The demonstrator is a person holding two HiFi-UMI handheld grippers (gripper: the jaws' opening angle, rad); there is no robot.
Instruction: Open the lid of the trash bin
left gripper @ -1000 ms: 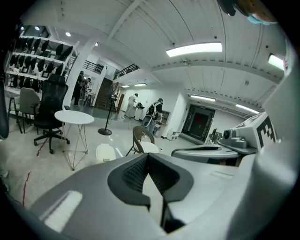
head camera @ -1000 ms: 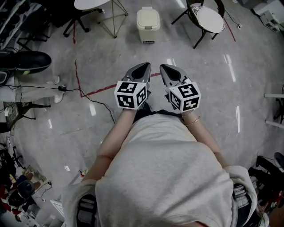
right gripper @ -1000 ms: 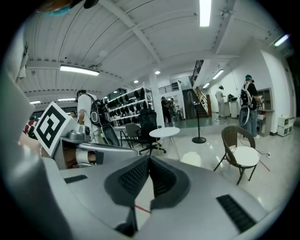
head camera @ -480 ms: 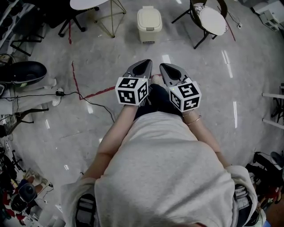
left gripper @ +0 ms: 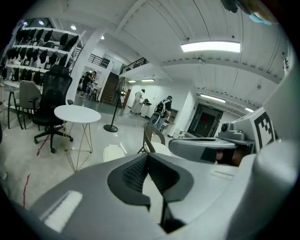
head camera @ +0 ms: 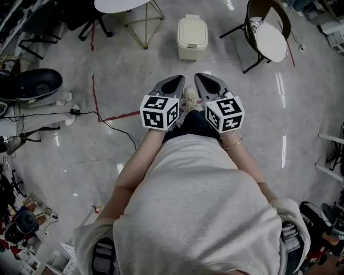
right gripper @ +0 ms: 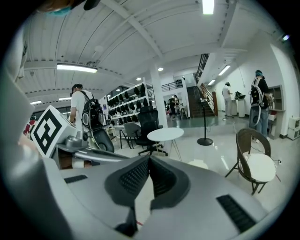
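The cream trash bin [head camera: 189,52] stands on the floor [head camera: 134,64], well ahead of the person. Its lid [head camera: 192,30] is down flat. A round white table [head camera: 122,4] stands off to the bin's left and a wicker chair [head camera: 267,37] off to its right, each with open floor between it and the bin. A red tape line [head camera: 94,92] runs across the floor short of the bin, on its left side.

The left gripper [head camera: 177,80] and the right gripper [head camera: 200,77] are held side by side at about waist height, both pointing toward the bin and well short of it. A shoe [head camera: 190,97] shows on the floor between them. Each gripper's jaws are pressed together at the tips with nothing caught in them. The left gripper view shows the bin small and low, beyond the closed tips.

By my reckoning the job is only at the approach, so the first need is to close the gap and bring the hands down to lid level. From here I can't tell whether the lid has a push catch, a lip or a pedal, and that should be settled up close before touching it. The bin looks light and may skid on the glossy floor. I'd steady its body with one gripper while the other works the lid's front edge, either parted to pinch the lip or kept closed to hook under it, lifting slowly along the hinge's arc.
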